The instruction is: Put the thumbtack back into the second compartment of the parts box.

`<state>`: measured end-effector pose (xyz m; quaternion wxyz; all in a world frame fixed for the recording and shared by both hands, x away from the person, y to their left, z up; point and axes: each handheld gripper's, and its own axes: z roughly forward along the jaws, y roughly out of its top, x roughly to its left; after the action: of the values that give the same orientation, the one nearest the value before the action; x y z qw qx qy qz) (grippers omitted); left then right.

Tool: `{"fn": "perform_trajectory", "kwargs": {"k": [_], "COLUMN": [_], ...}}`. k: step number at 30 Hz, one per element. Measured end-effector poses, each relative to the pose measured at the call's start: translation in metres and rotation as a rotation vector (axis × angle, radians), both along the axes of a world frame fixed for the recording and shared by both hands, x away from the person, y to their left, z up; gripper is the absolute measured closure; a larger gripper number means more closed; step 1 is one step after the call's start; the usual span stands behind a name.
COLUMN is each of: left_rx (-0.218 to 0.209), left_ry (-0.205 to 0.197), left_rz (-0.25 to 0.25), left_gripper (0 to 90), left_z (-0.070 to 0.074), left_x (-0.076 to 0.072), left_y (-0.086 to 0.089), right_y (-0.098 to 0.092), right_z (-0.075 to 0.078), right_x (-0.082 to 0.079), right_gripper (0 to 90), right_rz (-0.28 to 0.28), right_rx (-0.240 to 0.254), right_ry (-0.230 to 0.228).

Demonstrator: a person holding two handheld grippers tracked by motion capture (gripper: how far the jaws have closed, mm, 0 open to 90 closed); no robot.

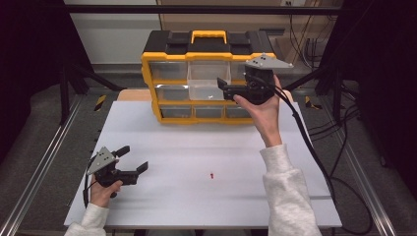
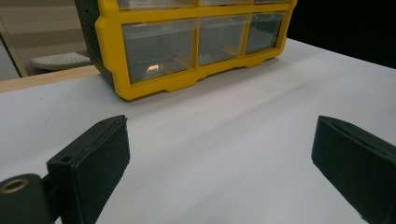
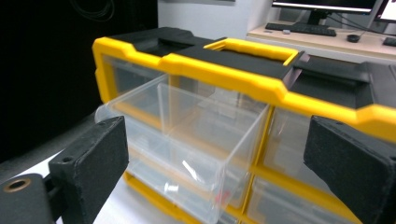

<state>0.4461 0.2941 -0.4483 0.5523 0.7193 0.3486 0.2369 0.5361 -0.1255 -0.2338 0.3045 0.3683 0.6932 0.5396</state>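
A yellow and black organiser cabinet point(image 1: 167, 59) with clear drawers stands at the far middle of the white table point(image 1: 196, 142). Its top middle drawer point(image 1: 204, 81) is pulled out. My right gripper point(image 1: 223, 89) is held up just right of that drawer, jaws pointing left at it. In the right gripper view the drawer point(image 3: 196, 140) lies ahead of my right gripper point(image 3: 215, 172), whose jaws stand wide apart and empty. My left gripper point(image 1: 135, 158) rests low at the near left, open and empty. A tiny red piece point(image 1: 211, 175) lies on the table.
From my left gripper point(image 2: 219, 168) the cabinet's bottom row point(image 2: 154, 88) is ahead across bare white tabletop, with a small pale item in its left drawer point(image 2: 152, 68). Metal rails and black frame posts flank the table. Cables trail at the right.
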Motion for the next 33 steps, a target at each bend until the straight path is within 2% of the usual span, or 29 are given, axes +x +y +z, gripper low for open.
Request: {"fn": "perform_trajectory", "kwargs": {"k": [11, 20, 28, 33], "left_rx": [0.000, 0.003, 0.008, 0.005], "left_ry": [0.000, -0.003, -0.002, 0.000], "left_rz": [0.002, 0.006, 0.004, 0.003], "left_gripper": [3.9, 4.0, 3.9, 3.9], "left_z": [0.000, 0.000, 0.000, 0.000], "left_x": [0.000, 0.000, 0.001, 0.001], "left_y": [0.000, 0.000, -0.002, -0.002], "right_y": [-0.016, -0.026, -0.031, -0.028], "right_z": [-0.033, -0.065, -0.090, -0.105], "right_x": [-0.027, -0.037, -0.047, -0.052], "right_gripper": [4.5, 4.0, 3.6, 3.1], "right_rz": [0.037, 0.052, 0.053, 0.056], "right_rx": [0.044, 0.068, 0.068, 0.052], "right_ry": [0.016, 0.069, 0.105, 0.132]}}
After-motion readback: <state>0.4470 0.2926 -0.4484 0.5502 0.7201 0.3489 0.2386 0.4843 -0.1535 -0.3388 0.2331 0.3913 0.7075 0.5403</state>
